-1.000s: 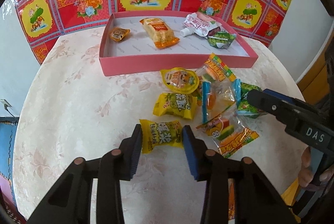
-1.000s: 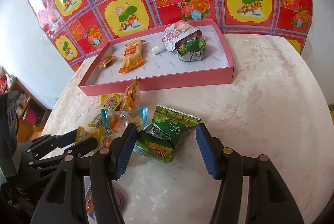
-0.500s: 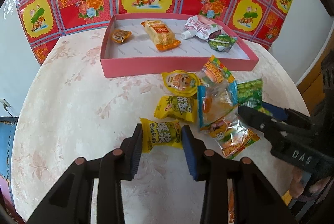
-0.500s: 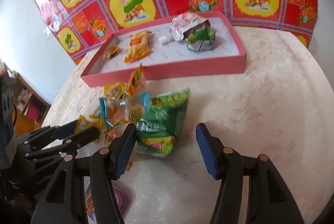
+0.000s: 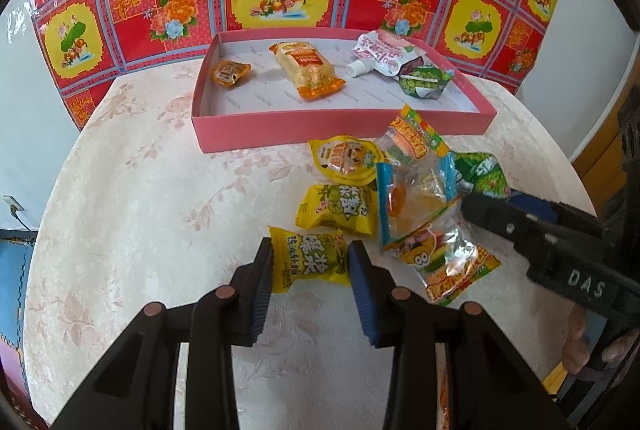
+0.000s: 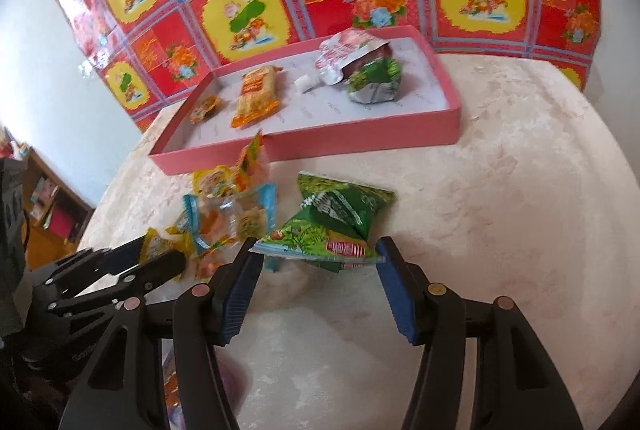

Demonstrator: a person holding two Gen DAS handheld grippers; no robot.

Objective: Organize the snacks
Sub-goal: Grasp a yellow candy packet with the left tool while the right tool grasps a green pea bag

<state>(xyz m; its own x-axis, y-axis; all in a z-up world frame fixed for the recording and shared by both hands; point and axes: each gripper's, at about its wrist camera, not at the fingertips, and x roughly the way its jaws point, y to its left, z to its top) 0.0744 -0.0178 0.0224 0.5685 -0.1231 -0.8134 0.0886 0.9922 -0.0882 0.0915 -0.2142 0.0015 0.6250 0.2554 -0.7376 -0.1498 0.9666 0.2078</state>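
With the yellow packet (image 5: 310, 262) gripped by the left gripper (image 5: 311, 272) and the green packet (image 6: 332, 226) clamped in the right gripper (image 6: 318, 262), near the pink tray (image 5: 340, 127), either slick wrapper could be dropped if lifted abruptly.

Both wrist views look steeply down, close over the worktop (image 5: 120, 189), toward the tray (image 6: 360, 137) at 12 o'clock; both share the snack pile (image 5: 400, 197).
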